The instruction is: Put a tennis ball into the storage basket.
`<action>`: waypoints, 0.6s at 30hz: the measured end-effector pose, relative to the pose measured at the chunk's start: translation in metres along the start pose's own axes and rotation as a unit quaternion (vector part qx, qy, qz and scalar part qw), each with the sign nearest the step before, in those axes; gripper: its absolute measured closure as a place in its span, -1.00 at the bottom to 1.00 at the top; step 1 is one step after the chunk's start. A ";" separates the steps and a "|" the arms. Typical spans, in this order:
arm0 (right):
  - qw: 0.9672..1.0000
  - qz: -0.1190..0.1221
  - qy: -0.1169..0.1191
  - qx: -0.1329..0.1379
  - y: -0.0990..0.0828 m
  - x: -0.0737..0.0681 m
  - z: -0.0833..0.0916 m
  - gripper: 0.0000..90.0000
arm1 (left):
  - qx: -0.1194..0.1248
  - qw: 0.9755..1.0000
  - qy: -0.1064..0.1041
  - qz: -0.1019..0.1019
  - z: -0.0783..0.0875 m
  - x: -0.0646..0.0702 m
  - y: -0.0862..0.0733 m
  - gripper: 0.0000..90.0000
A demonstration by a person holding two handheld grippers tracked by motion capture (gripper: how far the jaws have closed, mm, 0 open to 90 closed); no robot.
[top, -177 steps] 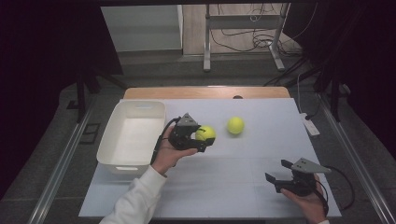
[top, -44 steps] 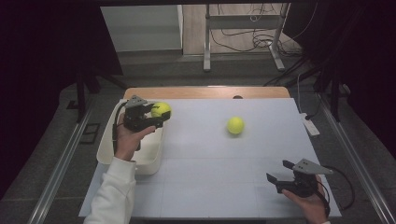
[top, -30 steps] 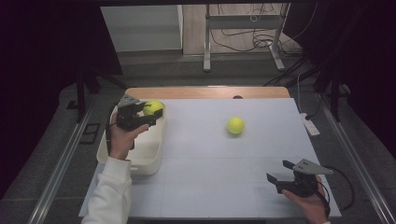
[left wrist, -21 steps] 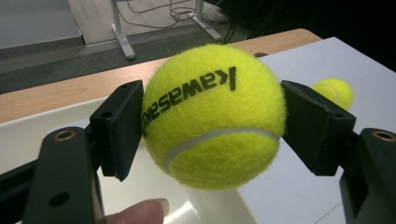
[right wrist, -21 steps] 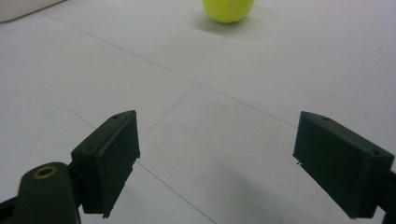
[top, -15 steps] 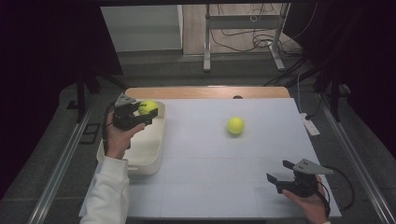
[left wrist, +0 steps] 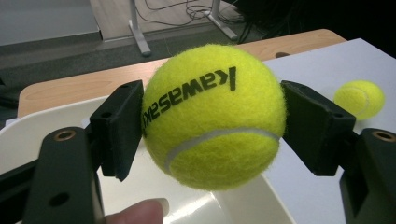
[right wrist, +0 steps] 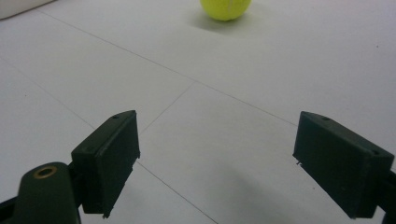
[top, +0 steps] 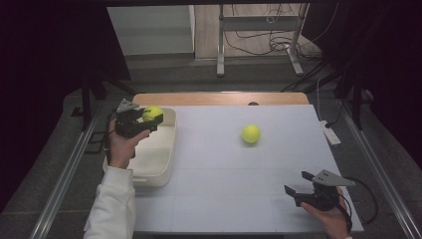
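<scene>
Yellow felt tennis ball (left wrist: pixel 214 116) clenched in left gripper (top: pixel 141 119) jaws above white plastic bin (top: pixel 158 154), far left of tabletop (top: pixel 239 189); release likely next; right gripper (top: pixel 311 191) jaws spread, idle; second yellow ball (top: pixel 251 133) awaits.

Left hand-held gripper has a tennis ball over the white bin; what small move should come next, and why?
Probably lower it a little and open the jaws. The left hand-held gripper is shut on the held tennis ball, which hangs above the far end of the white bin. The bin's floor shows beneath the ball in the left gripper view, so a release should drop it inside.
</scene>
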State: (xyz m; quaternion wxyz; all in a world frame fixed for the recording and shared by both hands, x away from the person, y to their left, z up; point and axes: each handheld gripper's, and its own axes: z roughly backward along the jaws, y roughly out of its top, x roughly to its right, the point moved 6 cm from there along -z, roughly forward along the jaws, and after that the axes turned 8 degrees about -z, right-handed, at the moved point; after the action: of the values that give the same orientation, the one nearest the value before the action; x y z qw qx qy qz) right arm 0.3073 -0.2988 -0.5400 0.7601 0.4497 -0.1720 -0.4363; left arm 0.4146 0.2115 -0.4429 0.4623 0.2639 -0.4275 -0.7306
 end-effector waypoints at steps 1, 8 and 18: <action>1.000 -0.001 0.000 0.000 0.000 0.000 0.000 -0.67 | 0.000 1.000 0.001 0.001 0.000 -0.001 0.000 -0.40; 1.000 -0.002 0.000 0.000 0.000 0.001 0.000 -0.67 | -0.010 1.000 0.007 0.001 -0.003 -0.004 -0.002 -0.40; 1.000 -0.006 0.004 0.003 0.000 0.001 0.001 -0.67 | -0.037 0.999 0.023 0.013 -0.010 -0.022 -0.005 -0.40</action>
State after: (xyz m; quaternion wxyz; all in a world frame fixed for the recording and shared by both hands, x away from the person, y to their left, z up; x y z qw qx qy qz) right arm 0.3069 -0.3001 -0.5400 0.7568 0.4544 -0.1677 -0.4389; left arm 0.4299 0.2283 -0.4527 0.4908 0.2577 -0.3930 -0.7337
